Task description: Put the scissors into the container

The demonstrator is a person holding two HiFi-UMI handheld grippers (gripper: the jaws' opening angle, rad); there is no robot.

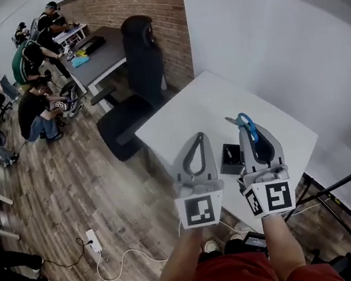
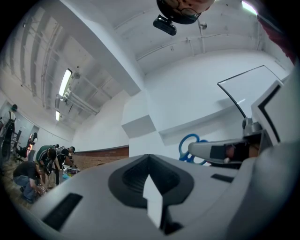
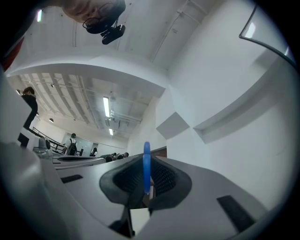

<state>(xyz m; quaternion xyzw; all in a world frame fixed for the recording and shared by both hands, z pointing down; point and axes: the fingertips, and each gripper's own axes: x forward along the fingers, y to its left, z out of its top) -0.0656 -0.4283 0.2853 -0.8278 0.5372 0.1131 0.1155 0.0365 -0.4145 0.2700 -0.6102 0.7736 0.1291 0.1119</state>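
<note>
Two closed grippers: right gripper (image 1: pixel 258 130) fingers (image 3: pixel 211 187) clamp scissors (image 3: pixel 146 164) lengthwise, handles forward; left gripper (image 1: pixel 196 137) empty.

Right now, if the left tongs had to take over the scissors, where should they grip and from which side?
Probably the scissors' blue handle loops, the part clear of the right tongs' tips. Come from above, pinching across their flat sides, which stand on edge.

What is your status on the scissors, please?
Left gripper shut, empty. Right gripper shut on scissors, not yet in container. Container sits on table between the grippers; nothing seen blocking it.
</note>
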